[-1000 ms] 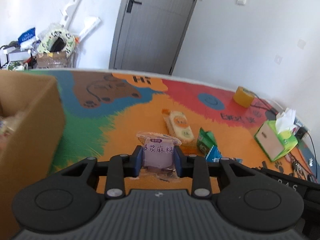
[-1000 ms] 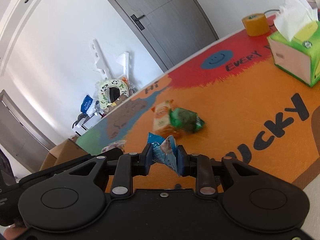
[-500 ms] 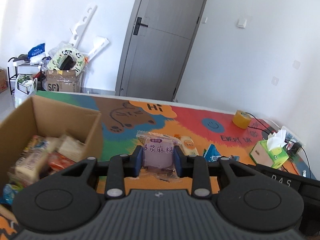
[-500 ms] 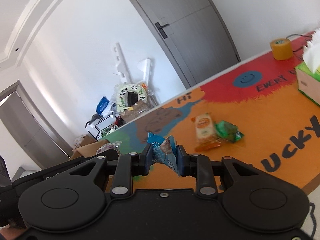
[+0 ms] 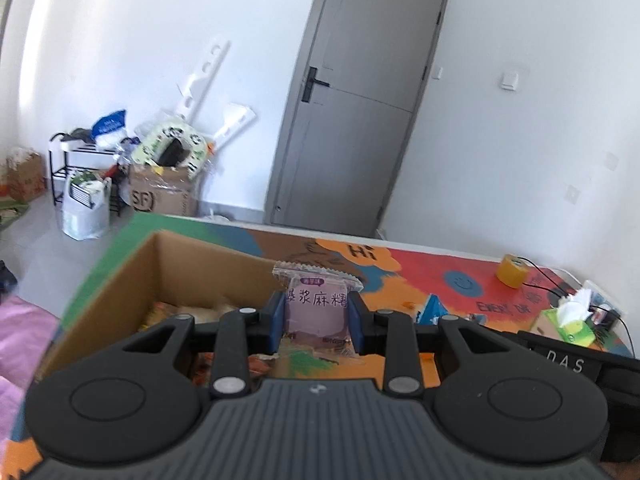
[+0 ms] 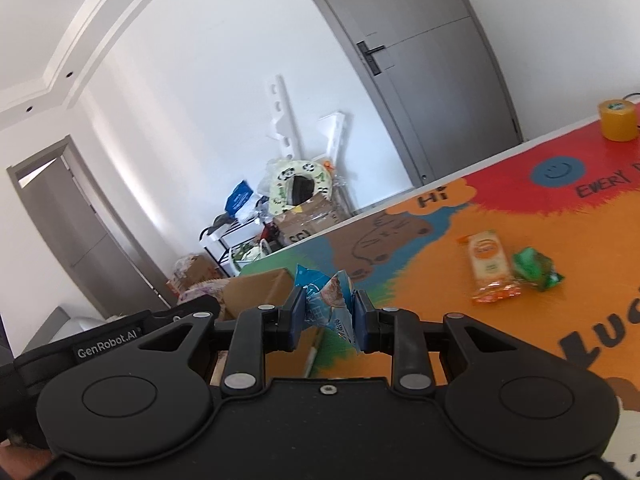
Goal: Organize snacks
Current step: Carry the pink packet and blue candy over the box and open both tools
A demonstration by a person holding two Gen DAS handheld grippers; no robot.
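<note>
Over the colourful mat (image 6: 440, 264), left gripper (image 5: 317, 318) clamps a purple packet (image 5: 317, 308) above the cardboard box (image 5: 132, 280); right gripper (image 6: 329, 312) pinches a blue packet (image 6: 326, 300).

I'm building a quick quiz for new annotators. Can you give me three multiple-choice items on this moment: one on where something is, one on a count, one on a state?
1. Where does the orange packet lie?
A. inside the cardboard box
B. on the mat beside the green packet
C. on top of the tissue box

2. How many loose snack packets lie on the mat in the right wrist view?
A. two
B. four
C. none

3. What is the state of the left tool?
A. open and empty
B. shut on a roll of tape
C. shut on the purple packet

Answers:
1. B: it lies flat on the mat, next to the green packet.
2. A: only the orange and green packets lie there.
3. C: its fingers clamp the purple packet, by the cardboard box. The right tool likewise grips the blue packet.
</note>
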